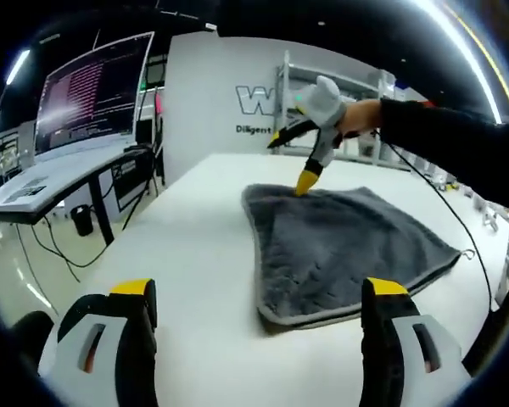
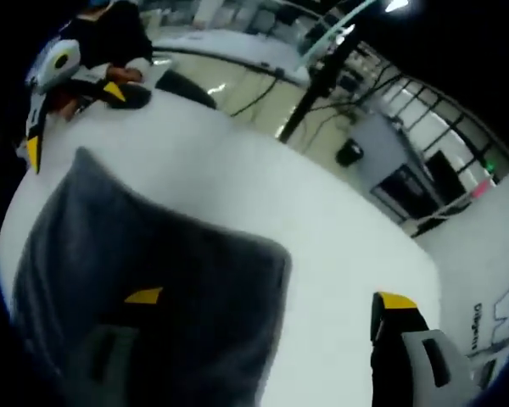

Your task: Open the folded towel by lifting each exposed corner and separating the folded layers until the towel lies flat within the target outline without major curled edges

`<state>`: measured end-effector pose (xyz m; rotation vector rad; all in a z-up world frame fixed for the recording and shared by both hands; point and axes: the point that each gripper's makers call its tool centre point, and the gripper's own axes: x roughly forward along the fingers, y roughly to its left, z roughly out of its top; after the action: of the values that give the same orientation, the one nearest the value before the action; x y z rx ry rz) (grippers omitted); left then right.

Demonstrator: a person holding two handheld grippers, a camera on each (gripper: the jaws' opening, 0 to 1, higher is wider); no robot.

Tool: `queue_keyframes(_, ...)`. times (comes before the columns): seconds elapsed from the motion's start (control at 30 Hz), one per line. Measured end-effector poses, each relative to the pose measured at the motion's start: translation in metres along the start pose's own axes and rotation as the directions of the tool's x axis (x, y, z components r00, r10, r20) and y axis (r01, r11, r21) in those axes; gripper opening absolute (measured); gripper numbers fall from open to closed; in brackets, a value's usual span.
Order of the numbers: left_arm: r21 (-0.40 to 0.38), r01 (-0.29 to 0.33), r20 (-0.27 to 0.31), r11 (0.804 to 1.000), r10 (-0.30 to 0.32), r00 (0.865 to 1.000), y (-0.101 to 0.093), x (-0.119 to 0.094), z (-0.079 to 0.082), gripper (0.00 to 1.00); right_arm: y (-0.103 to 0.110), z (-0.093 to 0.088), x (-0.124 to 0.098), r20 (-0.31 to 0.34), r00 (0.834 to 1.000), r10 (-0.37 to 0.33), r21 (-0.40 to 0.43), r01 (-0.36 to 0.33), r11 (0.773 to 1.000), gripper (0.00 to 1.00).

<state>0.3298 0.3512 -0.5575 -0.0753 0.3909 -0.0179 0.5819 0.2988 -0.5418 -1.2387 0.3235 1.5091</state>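
Where legible — "W" on wall behind grey towel, rt gripper.

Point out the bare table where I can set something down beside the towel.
Free: the white table between the grey towel and the desk-side edge, and the near strip between the left tongs and the towel's hem. Crowded: the towel's far edge, where the right tongs work.
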Motion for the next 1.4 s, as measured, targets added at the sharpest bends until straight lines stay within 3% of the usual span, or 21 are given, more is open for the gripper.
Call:
queue_keyframes(0.13, -0.012, 0.017, -0.043, 1.0, -0.017, 0.999, -0.001, -0.004, -0.003, 0.89, -0.003, 0.0, -0.012, -0.021, 0.999, 0.047, -0.006, -0.047, 0.999, 1.0)
queue_keyframes(0.33, -0.028, 0.05, -0.091, 0.998, -0.052, 0.994, -0.012, -0.006, -0.009, 0.94, -0.011, 0.003, -0.03, -0.039, 0.998, 0.058, -0.05, -0.06, 0.997, 1.0)
queue_keyframes(0.6, -0.022, 0.039, -0.12, 0.999, -0.041, 0.992, -0.007, -0.01, -0.009, 1.0, -0.004, 0.007, -0.047, -0.057, 0.994, 0.098, -0.125, -0.104, 0.987, 1.0)
queue_keyframes(0.87, 0.009, 0.047, -0.141, 0.999, -0.046, 0.989, -0.01, -0.02, 0.006, 1.0, 0.006, 0.004, -0.069, -0.093, 0.984, 0.152, -0.166, -0.166, 0.972, 1.0)
queue_keyframes(0.93, -0.051, 0.093, -0.139, 0.994, -0.099, 0.985, -0.023, -0.023, 0.007, 1.0, 0.01, 0.006, -0.078, -0.101, 0.98, 0.172, -0.179, -0.188, 0.966, 1.0)
queue_keyframes(1.0, -0.139, 0.156, -0.143, 0.978, -0.176, 0.974, -0.038, -0.026, 0.005, 1.0, 0.013, 0.007, -0.083, -0.114, 0.976, 0.187, -0.241, -0.21, 0.947, 1.0)
queue_keyframes(1.07, -0.204, 0.177, -0.148, 0.963, -0.209, 0.967, -0.042, -0.028, 0.002, 1.0, 0.018, 0.005, -0.086, -0.14, 0.97, 0.199, -0.263, -0.23, 0.937, 1.0)
queue_keyframes(1.17, -0.152, 0.142, -0.184, 0.978, -0.17, 0.968, -0.033, -0.031, 0.0, 1.0, 0.02, 0.006, -0.09, -0.161, 0.964, 0.211, -0.287, -0.25, 0.925, 1.0)
queue_keyframes(1.27, -0.119, 0.125, -0.182, 0.985, -0.146, 0.972, -0.029, -0.033, 0.008, 1.0, 0.016, 0.013, -0.094, -0.156, 0.966, 0.208, -0.302, -0.247, 0.921, 0.99)
queue_keyframes(1.4, -0.216, 0.163, -0.167, 0.963, -0.201, 0.965, -0.043, -0.031, 0.012, 1.0, 0.003, 0.012, -0.091, -0.196, 0.962, 0.191, -0.338, -0.249, 0.908, 0.96)
